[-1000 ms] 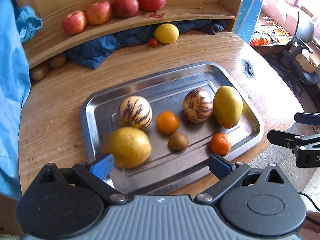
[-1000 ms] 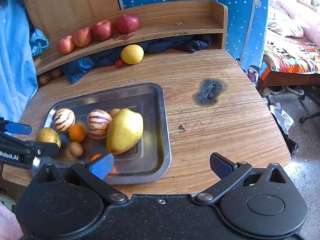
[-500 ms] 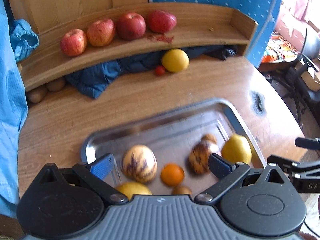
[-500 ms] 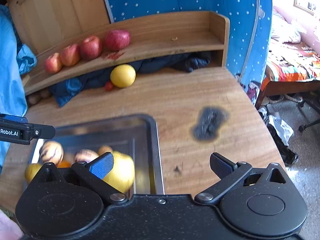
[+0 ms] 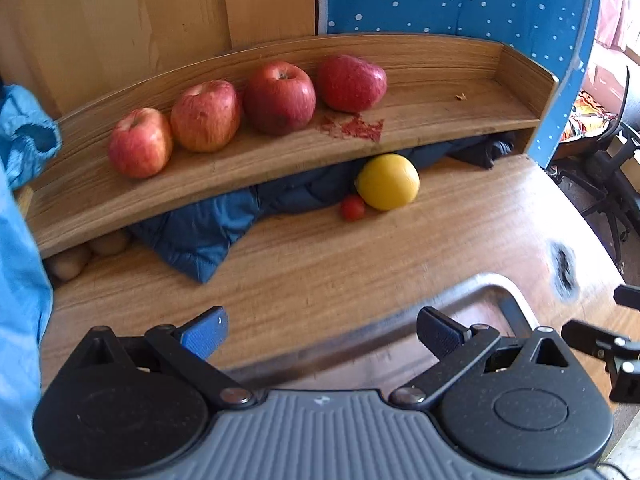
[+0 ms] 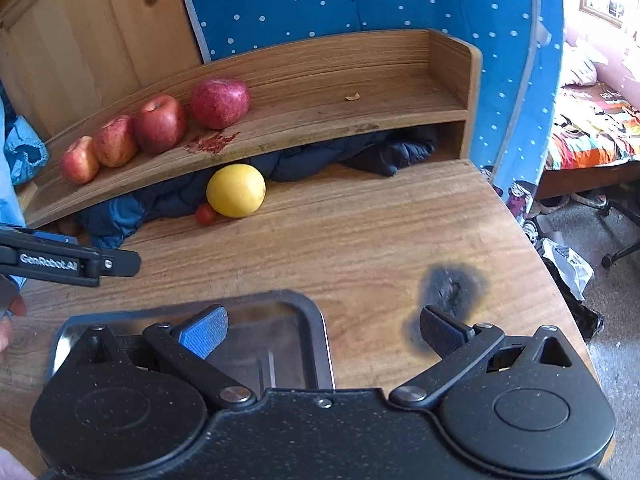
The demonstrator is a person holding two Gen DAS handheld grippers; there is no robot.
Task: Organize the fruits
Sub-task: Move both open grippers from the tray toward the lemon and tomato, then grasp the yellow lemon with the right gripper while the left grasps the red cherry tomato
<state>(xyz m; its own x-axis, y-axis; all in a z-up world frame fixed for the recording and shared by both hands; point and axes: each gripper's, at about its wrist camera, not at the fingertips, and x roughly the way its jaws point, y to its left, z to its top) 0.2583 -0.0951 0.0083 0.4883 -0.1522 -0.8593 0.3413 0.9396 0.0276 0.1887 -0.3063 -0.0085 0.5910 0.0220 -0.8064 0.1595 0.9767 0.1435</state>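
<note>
Overhead, four apples (image 5: 208,116), one lemon (image 5: 387,181).

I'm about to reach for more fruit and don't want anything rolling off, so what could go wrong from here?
1. The yellow fruit sits loose on the table touching the small red fruit; an off-centre pinch may send either one rolling.
2. The four apples stand in a tight row on the shelf; lifting one could nudge its neighbour off the front edge.
3. Both the left hand-held gripper and the right hand-held gripper hang open over the tray; dropping down could knock its rim.
</note>
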